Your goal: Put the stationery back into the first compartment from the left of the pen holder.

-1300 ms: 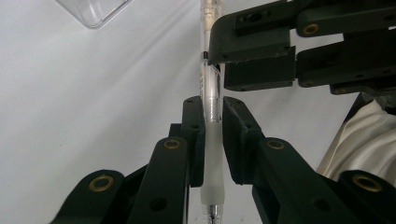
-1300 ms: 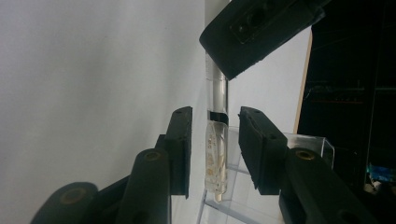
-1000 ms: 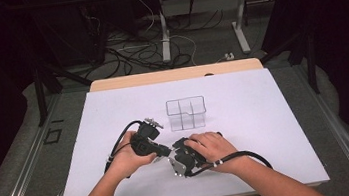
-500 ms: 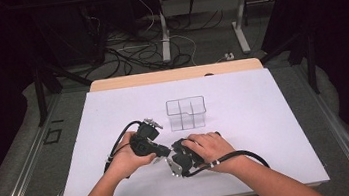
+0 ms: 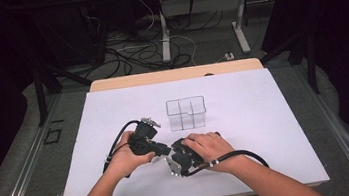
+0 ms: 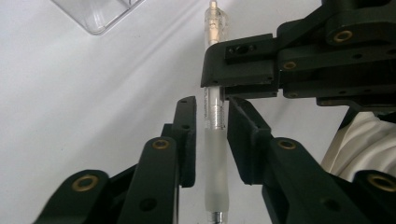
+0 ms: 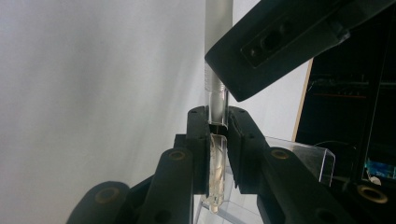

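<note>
Where both grippers meet, hands hide the pen [image 6: 216,140].

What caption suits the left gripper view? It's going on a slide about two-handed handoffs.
Left gripper, jaws just eased apart, flanks a clear pen above the white table while the right gripper clamps its upper barrel.

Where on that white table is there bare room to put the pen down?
The table is bare to the right of the clear box, along the far edge behind it, and across the left side. It is crowded only near the front middle, where the left gripper and right gripper meet on the pen.
</note>
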### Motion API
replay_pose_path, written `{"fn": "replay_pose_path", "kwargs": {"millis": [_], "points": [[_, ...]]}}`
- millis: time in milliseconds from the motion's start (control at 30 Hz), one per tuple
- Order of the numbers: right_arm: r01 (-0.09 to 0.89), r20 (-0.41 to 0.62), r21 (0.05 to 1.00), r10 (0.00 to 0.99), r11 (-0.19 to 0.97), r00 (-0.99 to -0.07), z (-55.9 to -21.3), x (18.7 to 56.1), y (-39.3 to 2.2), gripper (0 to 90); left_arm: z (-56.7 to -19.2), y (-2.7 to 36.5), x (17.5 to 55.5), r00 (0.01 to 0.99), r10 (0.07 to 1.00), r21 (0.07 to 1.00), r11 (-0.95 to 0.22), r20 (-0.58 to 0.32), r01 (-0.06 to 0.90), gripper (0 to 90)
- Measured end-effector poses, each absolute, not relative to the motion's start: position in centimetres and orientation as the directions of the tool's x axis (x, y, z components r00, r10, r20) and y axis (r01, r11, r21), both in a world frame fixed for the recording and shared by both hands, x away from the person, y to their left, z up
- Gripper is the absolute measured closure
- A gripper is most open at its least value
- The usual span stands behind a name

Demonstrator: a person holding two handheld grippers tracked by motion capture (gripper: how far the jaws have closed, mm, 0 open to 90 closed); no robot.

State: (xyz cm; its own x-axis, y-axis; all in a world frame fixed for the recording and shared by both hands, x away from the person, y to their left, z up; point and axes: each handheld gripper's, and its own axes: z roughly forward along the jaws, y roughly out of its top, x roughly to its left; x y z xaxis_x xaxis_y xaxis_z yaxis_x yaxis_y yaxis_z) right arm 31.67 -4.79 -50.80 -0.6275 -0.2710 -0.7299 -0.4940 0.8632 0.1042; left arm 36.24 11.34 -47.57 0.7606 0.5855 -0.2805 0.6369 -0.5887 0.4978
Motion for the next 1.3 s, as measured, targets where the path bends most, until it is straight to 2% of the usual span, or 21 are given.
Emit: {"fn": "replay_pose_path", "kwargs": {"millis": [367,500,633,1033,1300], "points": [[-0.502,-0.747,0.121,-0.255,0.856,-0.614,-50.8,31.9,-4.8,79.7,-46.6,13.8,37.0,0.736,0.633,0.576,-0.517,-0.242,0.633,56.1],[-0.494,-0.747,0.136,-0.238,0.859,-0.62,-50.6,31.9,-4.8,79.7,-46.5,14.8,37.4,0.713,0.669,0.628,-0.468,-0.207,0.622,47.5],[-0.484,-0.741,0.163,-0.217,0.86,-0.635,-50.3,32.1,-5.0,79.7,-46.4,16.0,37.9,0.697,0.694,0.639,-0.457,-0.178,0.618,40.0],[-0.407,-0.708,0.322,-0.068,0.855,-0.703,-48.5,33.0,-5.6,79.7,-47.1,19.7,39.4,0.584,0.808,0.681,-0.387,-0.074,0.622,31.1],[-0.336,-0.655,0.438,0.039,0.834,-0.755,-47.0,34.1,-5.9,79.7,-47.4,21.1,39.7,0.508,0.856,0.665,-0.325,-0.096,0.673,28.6]]}}
